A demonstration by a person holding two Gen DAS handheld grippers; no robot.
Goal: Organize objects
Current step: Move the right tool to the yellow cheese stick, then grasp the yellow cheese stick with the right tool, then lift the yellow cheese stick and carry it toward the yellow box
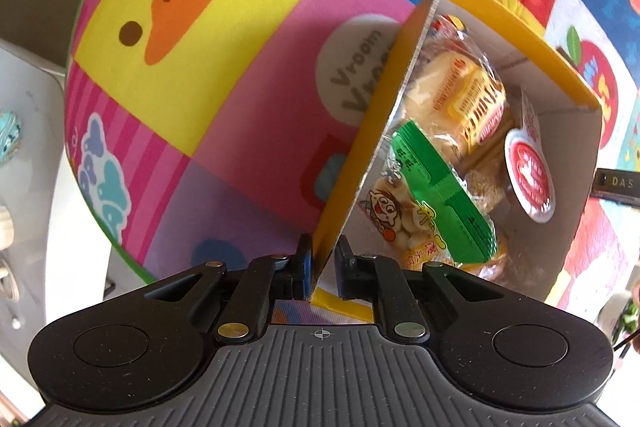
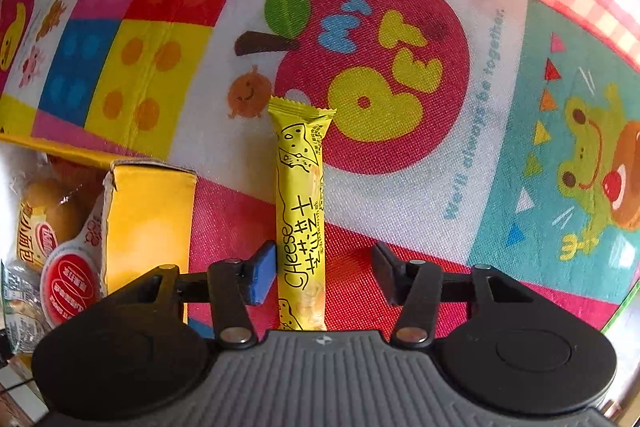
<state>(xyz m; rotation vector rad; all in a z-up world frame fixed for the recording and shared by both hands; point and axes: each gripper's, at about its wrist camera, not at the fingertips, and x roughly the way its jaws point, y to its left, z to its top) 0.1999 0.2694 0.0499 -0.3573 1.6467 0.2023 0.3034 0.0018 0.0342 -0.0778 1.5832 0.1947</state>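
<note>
An open yellow cardboard box (image 1: 372, 147) stands on the play mat, and my left gripper (image 1: 324, 267) is shut on the near corner of its wall. Inside lie a green snack packet (image 1: 440, 195), a bread packet (image 1: 472, 95) and a red-lidded round cup (image 1: 530, 175). In the right wrist view the box (image 2: 148, 219) is at the left. A yellow cheese stick (image 2: 302, 211) lies flat on the mat, lengthwise between the fingers of my right gripper (image 2: 324, 275). The left pad (image 2: 260, 275) sits against the stick; the right one stands apart from it, so the gripper is open.
A colourful patchwork play mat (image 2: 400, 67) covers the surface, and its green border (image 1: 120, 251) runs down the left. White furniture (image 1: 24, 147) lies beyond that edge. A dark object (image 1: 616, 183) pokes in at the right edge, beside the box.
</note>
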